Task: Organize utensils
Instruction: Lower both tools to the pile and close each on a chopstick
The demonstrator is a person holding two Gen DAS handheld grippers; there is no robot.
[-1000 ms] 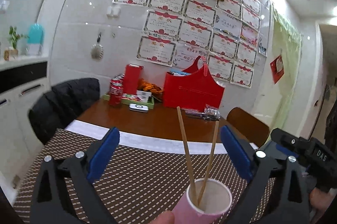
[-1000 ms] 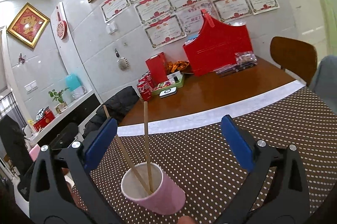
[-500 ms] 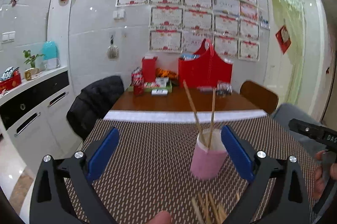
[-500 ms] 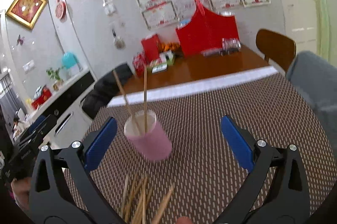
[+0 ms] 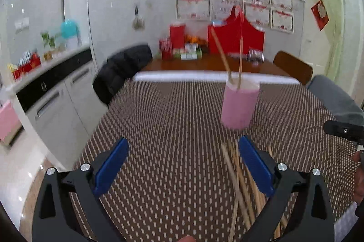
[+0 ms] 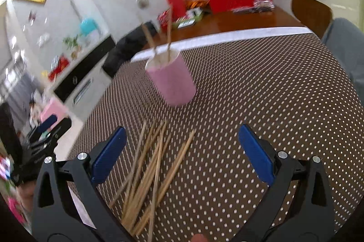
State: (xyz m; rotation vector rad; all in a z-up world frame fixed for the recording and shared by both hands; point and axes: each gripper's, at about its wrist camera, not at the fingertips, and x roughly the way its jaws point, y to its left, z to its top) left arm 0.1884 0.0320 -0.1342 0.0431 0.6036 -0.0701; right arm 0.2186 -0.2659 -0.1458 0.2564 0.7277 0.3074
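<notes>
Chopsticks point(image 6: 150, 164) lie heaped before my empty, wide-apart jaws, so I single out one outer stick, then drop it upright into the cup point(image 6: 171, 80).

The left gripper point(image 5: 183, 166) hung above the dotted brown tabletop point(image 5: 170, 119), its blue-padded fingers point(image 5: 111, 165) spread wide with nothing between them. A pink cup point(image 5: 238, 105) stood ahead, holding two chopsticks point(image 5: 224, 58) that leaned apart. Loose chopsticks point(image 5: 241, 185) lay in a pile near the right finger, partly hidden behind it.
</notes>
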